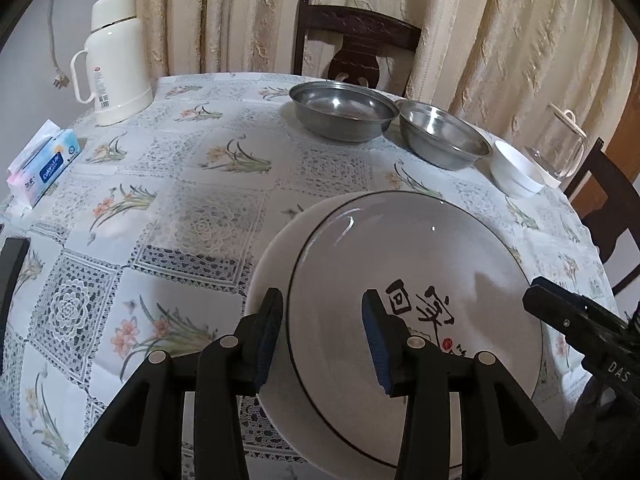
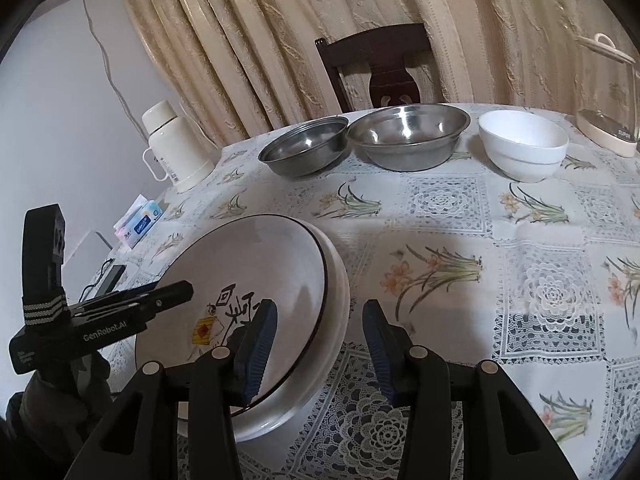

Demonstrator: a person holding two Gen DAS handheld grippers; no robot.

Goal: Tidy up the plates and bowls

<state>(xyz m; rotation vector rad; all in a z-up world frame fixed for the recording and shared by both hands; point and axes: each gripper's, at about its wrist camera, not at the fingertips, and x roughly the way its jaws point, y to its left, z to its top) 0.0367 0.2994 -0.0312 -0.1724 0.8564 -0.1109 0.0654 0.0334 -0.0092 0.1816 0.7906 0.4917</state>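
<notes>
Near my table edge the painted plate [image 1: 400,264] sits stacked on a white plate [image 2: 340,304]; both my grippers [image 1: 322,336] [image 2: 320,340] hang open, empty. Steel bowls [image 2: 408,140] and white bowl [image 2: 522,148] remain unstacked.

Stacked plates [image 1: 400,264] lie before three bowls [image 1: 344,114] in a row.

Plates [image 1: 400,264]: two stacked, white, top one black-rimmed with calligraphy, flat on near counter.
Steel bowls: smaller [image 2: 304,150] and larger [image 2: 408,136], upright, empty, rims touching, far side.
White bowl [image 2: 522,146]: upright, right of larger steel bowl, apart.
</notes>
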